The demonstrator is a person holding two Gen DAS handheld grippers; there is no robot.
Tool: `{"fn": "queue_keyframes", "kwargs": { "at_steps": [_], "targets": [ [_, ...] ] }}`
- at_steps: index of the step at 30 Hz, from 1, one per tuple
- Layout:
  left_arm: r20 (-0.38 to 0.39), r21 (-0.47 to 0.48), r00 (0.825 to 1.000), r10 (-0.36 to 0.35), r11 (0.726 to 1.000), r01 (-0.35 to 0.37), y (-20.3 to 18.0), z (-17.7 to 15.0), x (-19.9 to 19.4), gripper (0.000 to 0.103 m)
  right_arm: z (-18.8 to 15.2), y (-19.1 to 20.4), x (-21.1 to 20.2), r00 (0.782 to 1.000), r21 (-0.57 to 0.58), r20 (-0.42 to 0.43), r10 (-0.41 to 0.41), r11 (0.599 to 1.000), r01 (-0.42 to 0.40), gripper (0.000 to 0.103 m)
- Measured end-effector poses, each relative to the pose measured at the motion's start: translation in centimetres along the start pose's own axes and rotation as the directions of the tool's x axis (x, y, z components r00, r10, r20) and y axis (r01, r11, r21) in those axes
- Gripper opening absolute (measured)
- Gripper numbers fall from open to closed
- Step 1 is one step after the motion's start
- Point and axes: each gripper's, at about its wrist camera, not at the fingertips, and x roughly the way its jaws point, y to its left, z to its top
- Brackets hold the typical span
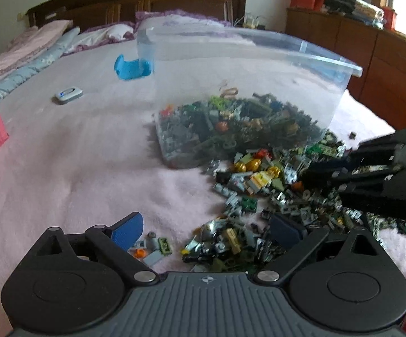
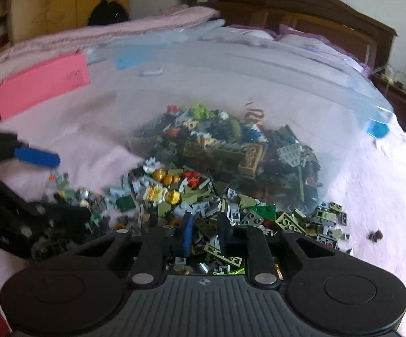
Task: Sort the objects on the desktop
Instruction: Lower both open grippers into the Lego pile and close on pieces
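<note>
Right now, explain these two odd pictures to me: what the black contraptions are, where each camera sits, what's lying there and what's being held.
There is no robot here: a person holds a two-finger gripper in each hand, each carrying a wide-angle camera looking along its fingers. One picture comes from the left gripper, whose blue-padded fingers are spread wide. The other comes from the right gripper, its fingers close together but still apart. Neither visibly holds anything. Both hover over a pile of small toy bricks spilled on a pink bedspread. A clear plastic bin lies tipped, with more bricks inside. A pink box sits nearby.
</note>
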Motion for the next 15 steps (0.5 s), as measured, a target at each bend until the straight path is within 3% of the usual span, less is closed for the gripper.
{"fn": "queue_keyframes", "kwargs": {
  "at_steps": [3, 6, 9, 13, 15],
  "targets": [
    [0.02, 0.014, 1.0, -0.019, 1.0, 0.019, -0.4, 0.5, 0.0, 0.09, -0.3, 0.1, 0.0, 1.0, -0.002, -0.001, -0.003, 1.0, 0.003, 0.014],
    [0.013, 0.039, 0.999, -0.052, 0.998, 0.052, -1.1, 1.0, 0.8, 0.076, -0.6, 0.1, -0.7, 1.0, 0.033, 0.013, -0.007, 0.999, 0.007, 0.009],
    [-0.018, 0.043, 0.996, -0.089, 0.995, 0.09, -1.6, 1.2, 2.1, 0.059, -1.1, 0.1, -1.6, 1.0, 0.081, 0.024, -0.014, 0.997, 0.012, 0.008],
    [-0.056, 0.026, 0.992, -0.116, 0.993, 0.118, -1.7, 1.2, 3.7, 0.025, -2.2, 0.2, -2.5, 0.999, 0.146, 0.03, -0.012, 0.989, 0.008, 0.008],
    [-0.062, 0.008, 0.99, -0.124, 0.992, 0.125, -1.5, 1.2, 4.1, 0.023, -2.6, 0.2, -2.6, 0.999, 0.163, 0.029, -0.017, 0.987, 0.012, 0.008]
  ]
}}
